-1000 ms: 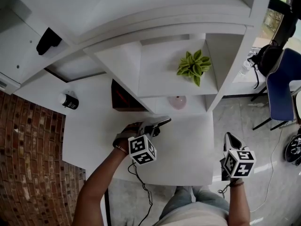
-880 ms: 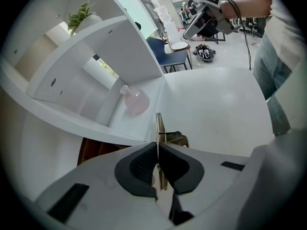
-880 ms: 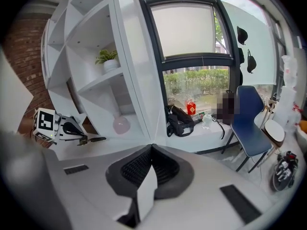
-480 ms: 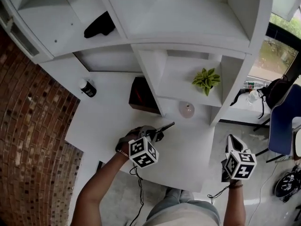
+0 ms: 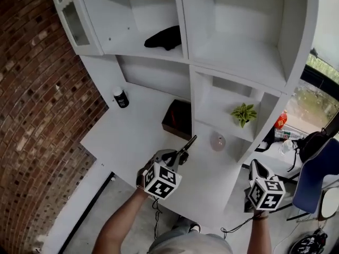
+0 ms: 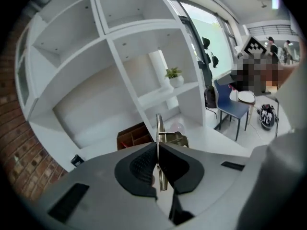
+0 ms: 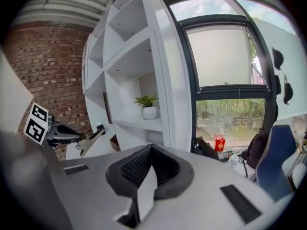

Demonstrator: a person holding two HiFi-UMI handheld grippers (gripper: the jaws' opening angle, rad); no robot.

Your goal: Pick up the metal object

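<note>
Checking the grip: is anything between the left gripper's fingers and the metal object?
Nothing: the left gripper view shows the fingers pressed straight on the metal object.

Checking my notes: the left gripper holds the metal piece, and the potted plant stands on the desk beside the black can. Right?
Not quite. The left gripper does hold the metal piece, but the potted plant stands on a shelf, well apart from the black can on the desk. The head view shows it.
</note>
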